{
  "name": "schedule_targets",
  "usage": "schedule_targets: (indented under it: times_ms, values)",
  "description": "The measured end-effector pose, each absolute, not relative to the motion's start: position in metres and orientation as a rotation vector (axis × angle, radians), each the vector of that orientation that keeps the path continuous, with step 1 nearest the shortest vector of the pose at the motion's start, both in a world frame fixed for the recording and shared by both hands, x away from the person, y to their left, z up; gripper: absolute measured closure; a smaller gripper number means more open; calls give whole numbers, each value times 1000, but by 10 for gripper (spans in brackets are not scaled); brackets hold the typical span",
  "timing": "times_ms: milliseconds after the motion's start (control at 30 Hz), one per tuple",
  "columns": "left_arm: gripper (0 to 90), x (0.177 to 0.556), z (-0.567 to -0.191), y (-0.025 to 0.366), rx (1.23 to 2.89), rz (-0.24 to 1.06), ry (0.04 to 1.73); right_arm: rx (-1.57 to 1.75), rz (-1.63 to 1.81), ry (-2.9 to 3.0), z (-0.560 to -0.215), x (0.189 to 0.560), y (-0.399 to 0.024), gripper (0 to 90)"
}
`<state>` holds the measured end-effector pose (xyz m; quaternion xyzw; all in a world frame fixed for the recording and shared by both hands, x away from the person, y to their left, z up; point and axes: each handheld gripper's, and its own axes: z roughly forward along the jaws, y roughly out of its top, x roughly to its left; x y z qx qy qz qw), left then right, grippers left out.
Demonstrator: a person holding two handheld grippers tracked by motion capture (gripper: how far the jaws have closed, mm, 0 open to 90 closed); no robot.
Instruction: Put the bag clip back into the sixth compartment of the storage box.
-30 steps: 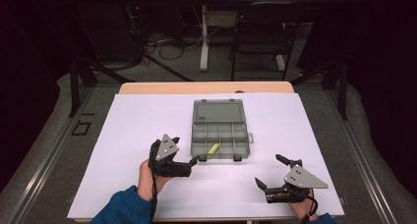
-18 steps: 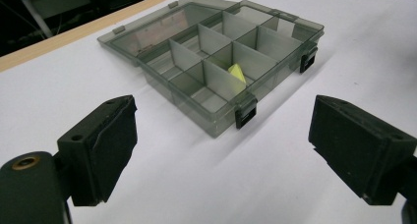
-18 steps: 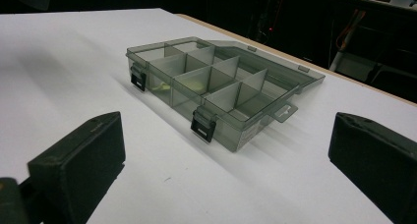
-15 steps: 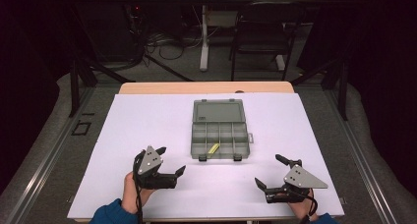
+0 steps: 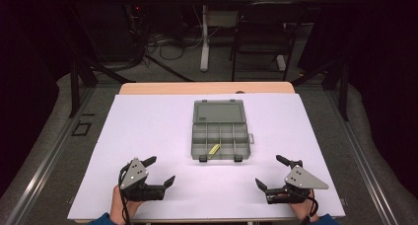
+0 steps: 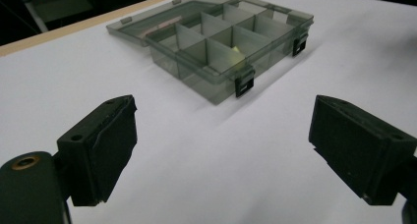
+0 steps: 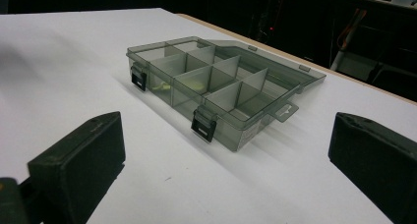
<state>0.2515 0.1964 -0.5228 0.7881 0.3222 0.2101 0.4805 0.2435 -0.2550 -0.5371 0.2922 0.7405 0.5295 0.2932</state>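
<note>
Both your left hand-held gripper (image 5: 156, 173) and right hand-held gripper (image 5: 270, 174) sit wide open, empty, near bench (image 5: 148, 136) edge; open organizer box (image 5: 219, 136) mid-bench holds yellow piece (image 5: 213, 149); likely next: close the lid

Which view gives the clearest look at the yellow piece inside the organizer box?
The high view: it looks down into the organizer box, showing the yellow piece lying in a front-row compartment. The left gripper view shows a faint yellow patch behind a divider; the right gripper view shows it through the tinted wall.
</note>
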Motion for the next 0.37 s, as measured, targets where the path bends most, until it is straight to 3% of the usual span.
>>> schedule_targets:
  times_ms: [367]
  values:
    - [108,250,-530,199,1949,504,796,777,1405,1972,-537,244,-256,1]
